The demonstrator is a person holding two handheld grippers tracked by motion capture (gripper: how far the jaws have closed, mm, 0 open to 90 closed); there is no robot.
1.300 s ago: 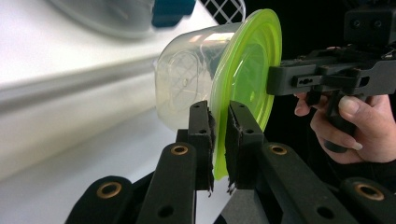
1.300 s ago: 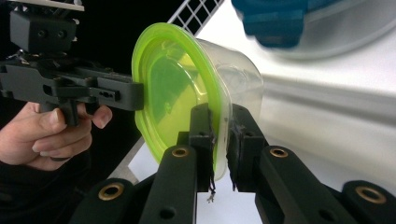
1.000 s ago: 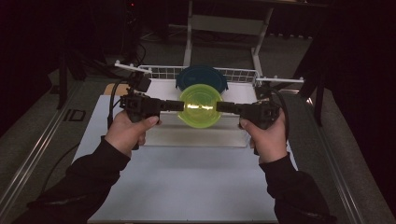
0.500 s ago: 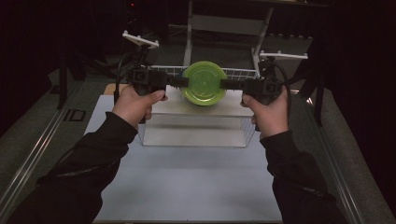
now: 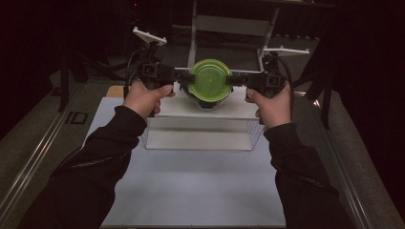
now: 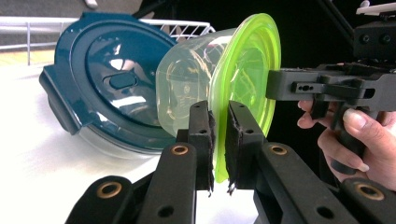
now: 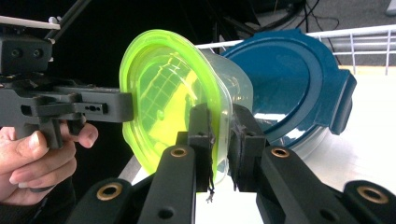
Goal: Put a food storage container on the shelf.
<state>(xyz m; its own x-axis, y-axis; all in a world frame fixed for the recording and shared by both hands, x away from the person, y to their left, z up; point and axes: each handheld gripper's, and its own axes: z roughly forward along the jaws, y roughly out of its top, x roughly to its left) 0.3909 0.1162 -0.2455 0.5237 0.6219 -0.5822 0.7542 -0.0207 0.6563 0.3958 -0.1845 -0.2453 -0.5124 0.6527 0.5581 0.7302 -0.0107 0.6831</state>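
Above the far edge of the white platform (image 5: 210, 109), now farther and higher than before: left gripper (image 5: 184, 76) and right gripper (image 5: 228, 79) both clamping the green-lidded container (image 5: 208, 81), beside the blue-lidded container (image 6: 109, 88).

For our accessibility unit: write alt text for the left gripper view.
Two black tongs pinch the rim of a lime-green lid on a clear container. A dark teal lidded container sits behind; another hand holds tongs opposite.
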